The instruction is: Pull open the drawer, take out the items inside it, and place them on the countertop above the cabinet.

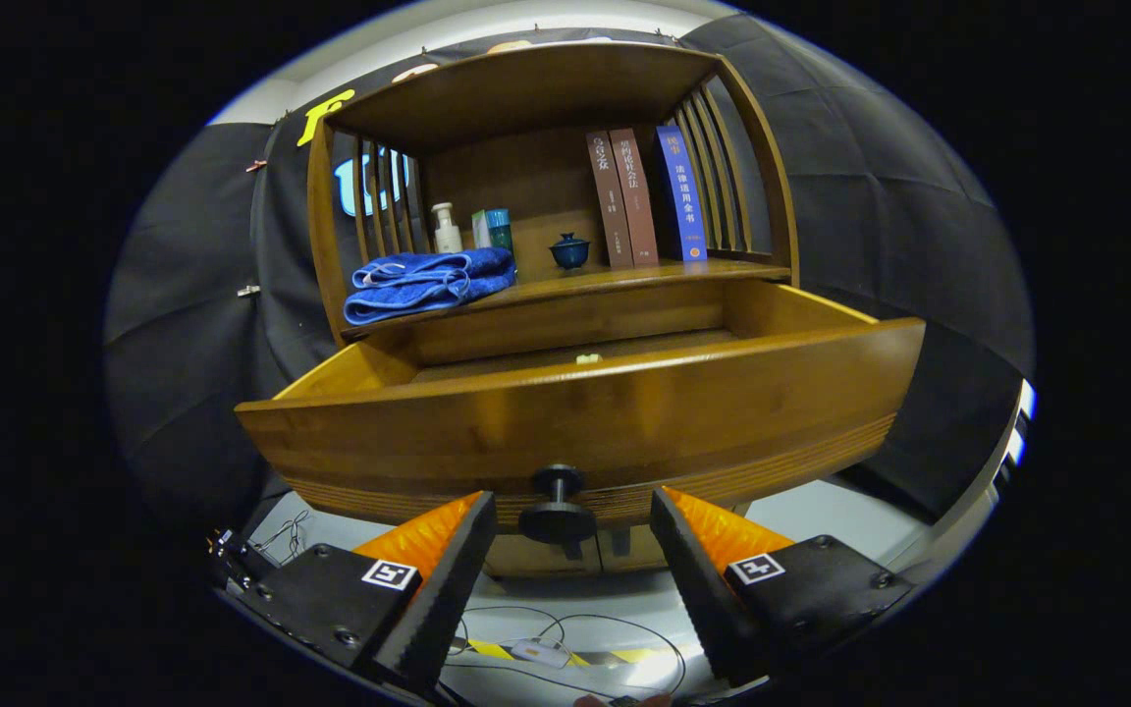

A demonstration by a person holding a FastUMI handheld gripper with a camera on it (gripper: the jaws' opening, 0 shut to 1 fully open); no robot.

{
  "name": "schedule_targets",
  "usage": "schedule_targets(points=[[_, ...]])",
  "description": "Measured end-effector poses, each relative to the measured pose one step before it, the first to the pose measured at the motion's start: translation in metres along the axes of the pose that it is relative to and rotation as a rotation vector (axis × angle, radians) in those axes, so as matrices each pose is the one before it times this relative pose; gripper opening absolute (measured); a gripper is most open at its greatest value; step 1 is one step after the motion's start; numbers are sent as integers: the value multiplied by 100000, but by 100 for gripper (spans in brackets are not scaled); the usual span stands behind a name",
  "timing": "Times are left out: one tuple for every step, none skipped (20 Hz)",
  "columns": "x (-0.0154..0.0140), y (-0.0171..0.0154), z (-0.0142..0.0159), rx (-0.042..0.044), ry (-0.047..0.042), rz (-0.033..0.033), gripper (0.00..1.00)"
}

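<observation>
A: Starting at the gripper (573, 511), how do its fingers stand?

B: Spread wide, with nothing pressed between them. The dark round knob (558, 509) sits in the gap, touching neither finger.

A: And the knob belongs to what?

B: The front panel of the wooden drawer (585, 417), which is pulled well out of the cabinet (536, 93). Below the knob, past the fingers, cables (565, 638) and a strip of yellow-and-black tape (492, 649) lie on a pale floor.

A: Anything inside the drawer?

B: Just behind the front panel, roughly above the knob, a small pale item (588, 358) peeks over the rim. I cannot tell what it is; the panel hides most of the interior.

A: Beyond the drawer?

B: The countertop (624, 280) runs directly above the drawer's back. Up and to the left of the knob, a folded blue towel (428, 280) rests on it. Behind the towel stand a pale pump bottle (446, 228) and a green-and-white box (493, 228). Nearly straight above the knob sits a small dark blue lidded cup (570, 250), and just right of that three books (646, 196) stand upright, two brown and one blue.
</observation>
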State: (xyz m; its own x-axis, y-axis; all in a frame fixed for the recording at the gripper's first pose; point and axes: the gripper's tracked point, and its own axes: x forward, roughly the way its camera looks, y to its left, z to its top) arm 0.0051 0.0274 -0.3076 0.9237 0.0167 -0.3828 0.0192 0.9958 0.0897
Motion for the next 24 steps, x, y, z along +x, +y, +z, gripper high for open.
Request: schedule_targets(points=[[-680, 70, 1443, -1086, -1402, -73, 99], [-593, -50, 1611, -879, -1395, -274, 99], [-316, -57, 1639, -1096, -361, -882, 99], [-37, -4, 1640, -1282, -1, -855, 99], [34, 32, 1508, -1846, 920, -660, 99], [127, -127, 1513, -3208, 1075, -567, 99], [386, -42, 1528, -3108, 280, -708, 99], [587, 56, 1534, -1810, -266, -184, 99], [909, 243, 1306, -936, -347, 262, 99], [1098, 271, 462, 46, 2289, 810, 99], [1380, 212, 142, 678, 3879, 582, 99], [1860, 209, -520, 651, 6740, 770, 99], [1403, 240, -568, 737, 5428, 671, 99], [1781, 249, -682, 1213, 6559, 618, 98], [1761, 2, -798, 1325, 6995, -347, 99], [1792, -59, -707, 97, 6555, -714, 99], [1528, -14, -647, -323, 5388, -237, 99], [1687, -167, -859, -736, 6169, -1042, 99], [1341, -311, -625, -131, 5433, -1477, 99], [1179, -245, -466, 1358, 5406, -1231, 100], [1006, -35, -207, 3186, 3630, 171, 100], [939, -342, -378, 3766, 3430, 413, 100], [900, -675, -384, 2413, 3013, -1614, 96], [601, -412, -16, 476, 3544, -383, 92]])
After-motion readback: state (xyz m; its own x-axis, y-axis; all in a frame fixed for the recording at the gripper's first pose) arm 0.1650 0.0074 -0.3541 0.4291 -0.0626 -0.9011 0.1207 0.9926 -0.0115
